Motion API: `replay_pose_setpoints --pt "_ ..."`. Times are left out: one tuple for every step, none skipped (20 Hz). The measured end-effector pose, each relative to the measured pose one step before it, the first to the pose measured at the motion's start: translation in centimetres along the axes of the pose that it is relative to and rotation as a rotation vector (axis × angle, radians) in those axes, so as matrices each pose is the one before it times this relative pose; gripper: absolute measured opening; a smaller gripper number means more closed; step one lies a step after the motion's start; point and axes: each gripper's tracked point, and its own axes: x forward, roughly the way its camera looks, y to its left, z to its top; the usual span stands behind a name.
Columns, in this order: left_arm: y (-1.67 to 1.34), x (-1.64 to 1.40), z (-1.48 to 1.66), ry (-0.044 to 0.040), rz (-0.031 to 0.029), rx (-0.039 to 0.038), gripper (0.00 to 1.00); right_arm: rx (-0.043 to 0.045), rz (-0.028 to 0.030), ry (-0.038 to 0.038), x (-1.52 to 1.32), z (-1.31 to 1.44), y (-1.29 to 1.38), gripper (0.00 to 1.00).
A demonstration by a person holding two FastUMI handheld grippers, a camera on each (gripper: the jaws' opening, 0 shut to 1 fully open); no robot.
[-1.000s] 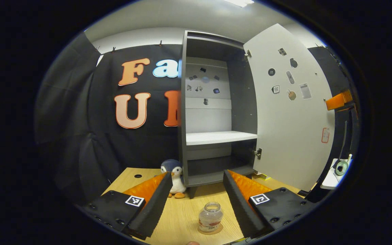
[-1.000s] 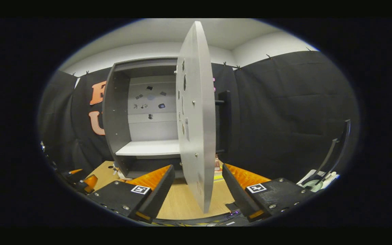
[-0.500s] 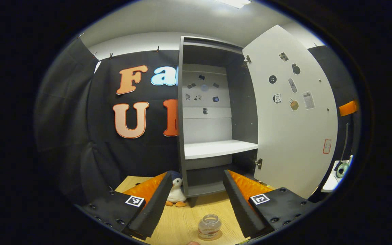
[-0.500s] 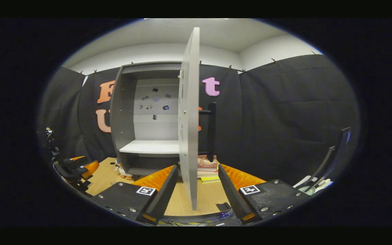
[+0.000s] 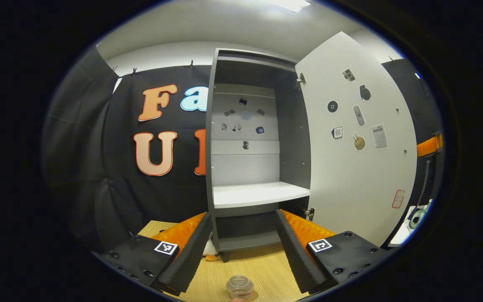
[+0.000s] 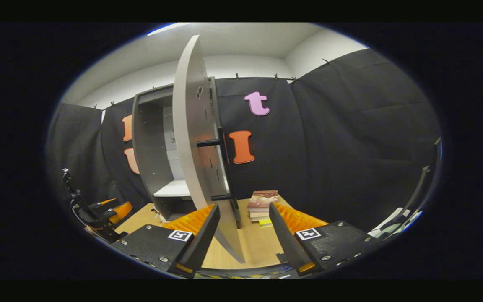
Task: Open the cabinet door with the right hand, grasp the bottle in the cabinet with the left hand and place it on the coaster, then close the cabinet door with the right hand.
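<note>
On the pale wooden bench (image 5: 262, 262) in front of the tall grey cabinet (image 5: 220, 167), the small clear bottle (image 5: 240, 287) stands at the bottom edge of the left gripper view, on what looks like a round tan coaster (image 5: 253, 296), of which just a sliver shows. The cabinet's white shelf (image 5: 258, 193) is bare, so the taking-out and setting-down steps appear done. The left hand-held gripper (image 5: 243, 256) is spread wide with nothing between its fingers, above and apart from the bottle. The white cabinet door (image 5: 357, 142) hangs open, its inner face dotted with small stickers too small to make out. What remains, by the look of it, is the closing: in the right gripper view the door is seen nearly edge-on, with its black bar handle (image 6: 224, 170) on the outer side, and the right hand-held gripper (image 6: 243, 235) is open and empty, the door's lower edge showing between its fingers without either visibly pressing on it. A stack of books (image 6: 261, 205) lies on the bench beyond; their covers cannot be read. Each gripper carries small square black-and-white marker tags.
</note>
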Motion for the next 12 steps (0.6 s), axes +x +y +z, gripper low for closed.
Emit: replay_pose_setpoints --pt "-0.083 -0.082 0.167 -0.00092 0.00294 0.00064 0.97 -0.00024 0.00684 0.00126 0.558 0.426 -0.205 0.8" --pt "-0.193 -0.072 0.099 -0.0019 0.00139 -0.00035 0.97 0.0042 0.01843 -0.00295 0.263 0.274 0.168 0.8" --pt "-0.126 0.055 0.069 -0.00008 0.00151 0.00281 0.97 0.01183 0.02559 0.00089 0.419 0.369 0.575 0.72" --pt "0.038 0.065 0.1 -0.00115 0.00078 0.0035 0.97 0.01022 0.01711 0.00569 0.381 0.096 0.293 0.69" --pt "-0.017 0.038 0.199 -0.00499 0.00022 0.00123 0.97 -0.00046 0.00375 -0.00215 0.225 0.103 -0.178 0.6" --pt "0.001 0.13 0.109 -0.00338 0.00146 0.00269 0.97 0.00034 0.0044 -0.00455 0.43 0.369 -0.087 0.61" --pt "0.185 -0.018 0.073 -0.00117 0.00456 0.00178 0.97 0.01013 0.02463 0.00767 0.285 0.025 0.383 0.57" --pt "0.192 0.051 0.008 0.00081 0.00284 -0.00197 0.97 0.01763 0.01614 -0.00938 -0.09 0.446 0.228 0.55" --pt "0.071 -0.027 -0.065 0.00118 0.00159 -0.0047 0.97 0.0295 0.01878 -0.01816 -0.228 0.993 0.122 0.48" --pt "0.061 0.145 -0.077 0.00376 0.001 -0.00192 0.95 0.0368 0.02598 -0.02 -0.141 1.002 0.461 0.46" --pt "0.123 0.034 -0.141 0.00298 0.00283 0.0006 0.95 0.0263 0.0184 -0.02196 0.101 0.996 0.313 0.37" --pt "0.156 0.079 -0.101 0.0004 0.00163 -0.00088 0.95 0.0032 0.00102 -0.00088 0.272 0.523 -0.22 0.41"
